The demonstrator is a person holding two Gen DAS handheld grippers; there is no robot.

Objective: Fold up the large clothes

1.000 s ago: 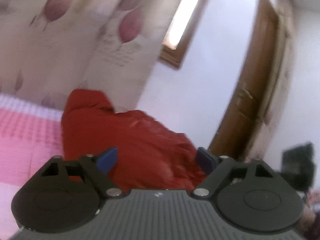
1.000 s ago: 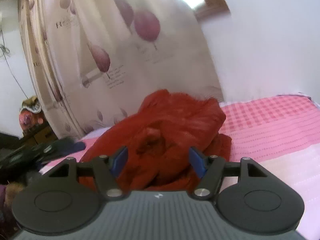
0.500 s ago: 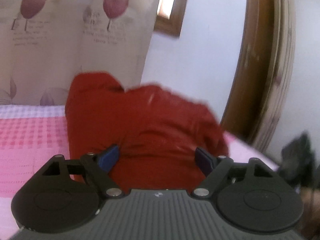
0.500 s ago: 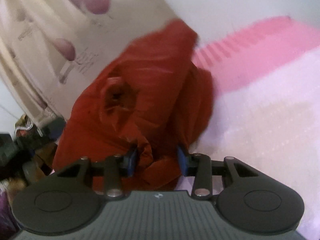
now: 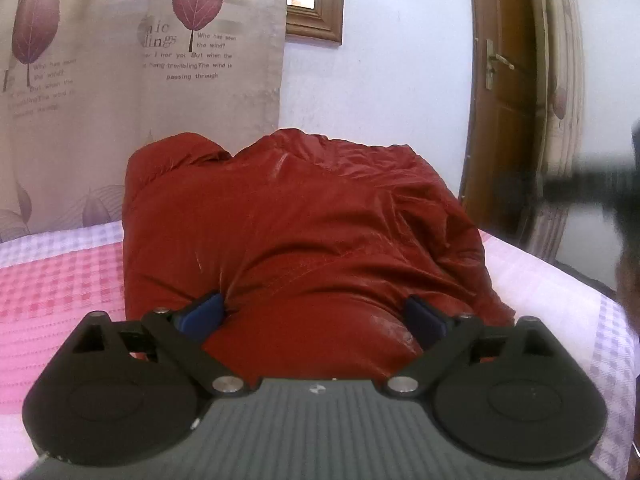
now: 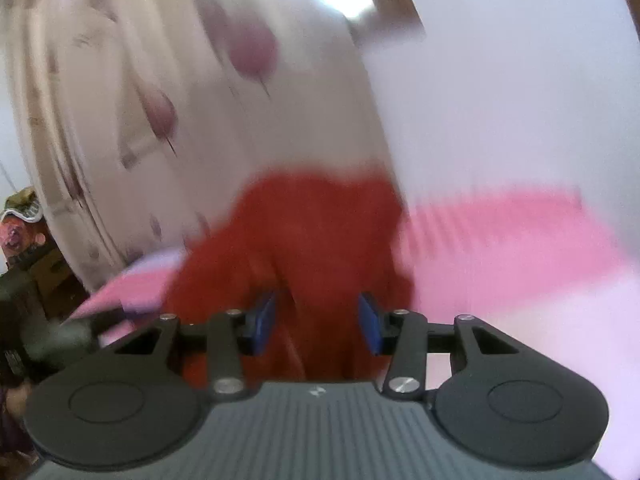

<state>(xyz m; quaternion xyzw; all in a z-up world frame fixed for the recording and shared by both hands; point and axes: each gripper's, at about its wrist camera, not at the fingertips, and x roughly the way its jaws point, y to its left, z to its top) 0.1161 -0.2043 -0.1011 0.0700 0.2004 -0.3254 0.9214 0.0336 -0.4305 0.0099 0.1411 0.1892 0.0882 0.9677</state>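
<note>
A shiny red padded jacket [image 5: 304, 220] lies bunched on a pink checked bed [image 5: 60, 280]. My left gripper [image 5: 316, 318] is low against the jacket's near edge. Its jaws are opening wide, and the fabric bulges between the blue pads [image 5: 204, 316], touching the left one. In the blurred right wrist view the jacket [image 6: 320, 232] rises from the bed [image 6: 500, 240]. My right gripper [image 6: 317, 323] has its jaws partly apart and opening slightly, with a fold of red fabric filling the gap between both pads. A dark blur at the left view's right edge is the other gripper [image 5: 592, 188].
A leaf-print curtain [image 5: 120, 80] hangs behind the bed, with a wooden window frame [image 5: 316, 20] beside it. A brown door [image 5: 504, 100] stands at the right. Clutter and boxes [image 6: 28, 240] sit on the floor past the bed's left side in the right wrist view.
The left gripper rolled level, sank closer to the jacket and spread its jaws wider. The right gripper narrowed onto a fold of the jacket, then swung up fast, blurring its view.
</note>
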